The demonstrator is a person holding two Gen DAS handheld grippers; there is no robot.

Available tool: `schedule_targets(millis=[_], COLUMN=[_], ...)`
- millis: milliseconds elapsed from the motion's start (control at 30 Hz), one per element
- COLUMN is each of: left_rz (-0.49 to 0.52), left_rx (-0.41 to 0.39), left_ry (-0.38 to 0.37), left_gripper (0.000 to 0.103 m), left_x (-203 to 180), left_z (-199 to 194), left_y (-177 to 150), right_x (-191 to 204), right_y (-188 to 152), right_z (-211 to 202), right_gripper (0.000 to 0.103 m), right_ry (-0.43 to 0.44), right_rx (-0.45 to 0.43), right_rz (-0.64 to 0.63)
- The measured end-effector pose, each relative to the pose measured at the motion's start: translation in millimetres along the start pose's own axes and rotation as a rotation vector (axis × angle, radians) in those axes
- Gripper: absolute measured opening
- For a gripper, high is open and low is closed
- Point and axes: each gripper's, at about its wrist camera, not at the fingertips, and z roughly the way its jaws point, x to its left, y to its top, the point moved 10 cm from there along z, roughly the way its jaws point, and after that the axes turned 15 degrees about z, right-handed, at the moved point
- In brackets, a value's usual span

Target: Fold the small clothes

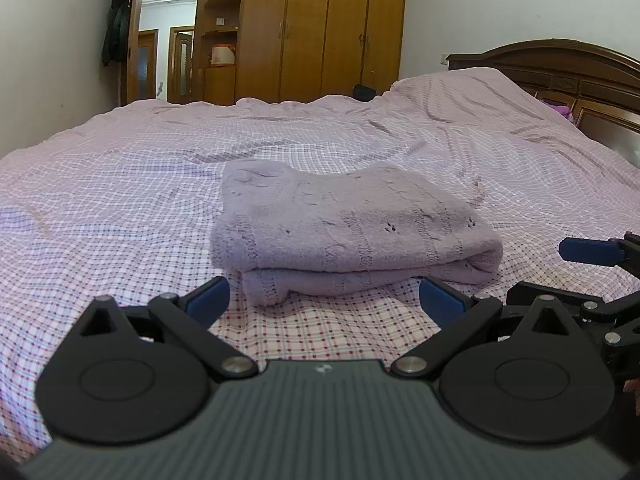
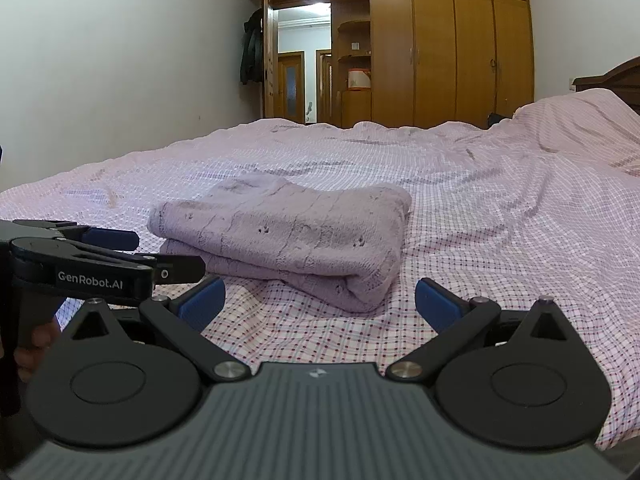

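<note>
While lying folded on the checked bedsheet (image 1: pixel 120 184), lilac knit garment (image 1: pixel 344 232) at twelve o'clock of left gripper (image 1: pixel 324 300), eleven of right gripper (image 2: pixel 320 300); long axis crosswise; both spread wide, empty, about equally near.

Plain lilac knit garment (image 1: pixel 352 228) on pink-and-white checked bedsheet (image 1: pixel 120 200); honey-brown wardrobe (image 1: pixel 324 28).

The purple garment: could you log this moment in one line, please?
purple garment: folded on bed | left hand-held gripper: open | right hand-held gripper: open

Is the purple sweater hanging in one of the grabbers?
No, the purple sweater lies folded on the bed, while the left gripper stands open and empty before it.
</note>
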Motion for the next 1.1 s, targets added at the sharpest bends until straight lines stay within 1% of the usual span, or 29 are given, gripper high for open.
schedule_targets(millis=[533, 1100], left_rz=[0.002, 0.02], left_rx=[0.003, 0.015], left_ry=[-0.012, -0.004], left_gripper=[0.103, 0.103], left_x=[-2.0, -3.0], left_z=[-0.6, 1.0], left_y=[-1.6, -3.8], right_x=[-0.9, -1.7], right_y=[-2.3, -5.3], right_z=[0.8, 2.9], right_gripper=[0.103, 0.103], right_ry=[-0.001, 0.0], right_rx=[0.01, 0.031], right_rz=[0.002, -0.008])
